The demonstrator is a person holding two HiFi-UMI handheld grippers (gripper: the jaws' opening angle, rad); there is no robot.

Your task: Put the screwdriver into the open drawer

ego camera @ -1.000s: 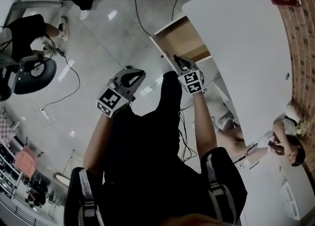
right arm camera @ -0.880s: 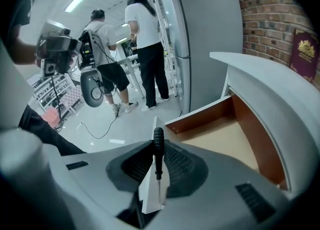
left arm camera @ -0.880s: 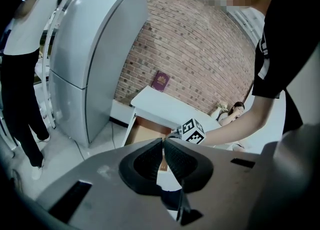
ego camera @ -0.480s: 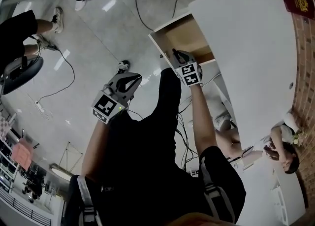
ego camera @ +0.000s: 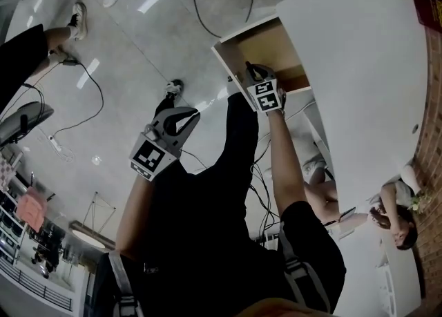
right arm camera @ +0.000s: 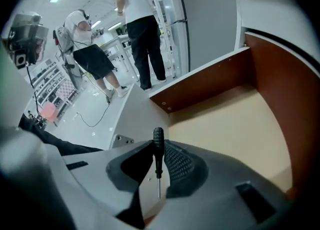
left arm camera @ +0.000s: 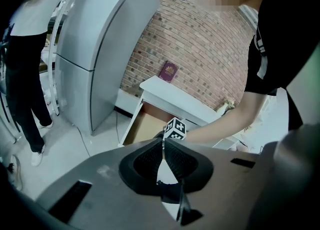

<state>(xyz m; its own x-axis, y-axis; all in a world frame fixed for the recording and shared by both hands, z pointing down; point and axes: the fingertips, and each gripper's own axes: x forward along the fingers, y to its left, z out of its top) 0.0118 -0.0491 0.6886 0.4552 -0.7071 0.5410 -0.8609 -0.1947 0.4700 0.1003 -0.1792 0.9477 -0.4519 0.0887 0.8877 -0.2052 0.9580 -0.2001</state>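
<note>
In the right gripper view a small black-handled screwdriver [right arm camera: 158, 148] stands between the pads with its thin shaft pointing back toward the camera. My right gripper [right arm camera: 159, 150] is shut on it. It hovers at the front edge of the open drawer [right arm camera: 235, 124], whose beige floor and brown walls lie just beyond. The head view shows the same right gripper [ego camera: 255, 77] at the front of the open drawer [ego camera: 266, 43]. My left gripper [ego camera: 178, 115] hangs lower left over the floor. Its jaws meet with nothing between them [left arm camera: 163, 141].
The white desk top [ego camera: 359, 67] runs to the right above the drawer, with a red book [left arm camera: 168, 71] on it by the brick wall. A tall grey cabinet [left arm camera: 100, 48] stands left of the desk. Cables [ego camera: 200, 12] cross the glossy floor, and people stand nearby [right arm camera: 142, 28].
My right gripper with the screwdriver has edged slightly closer to the drawer's front edge. The left gripper has barely moved.
</note>
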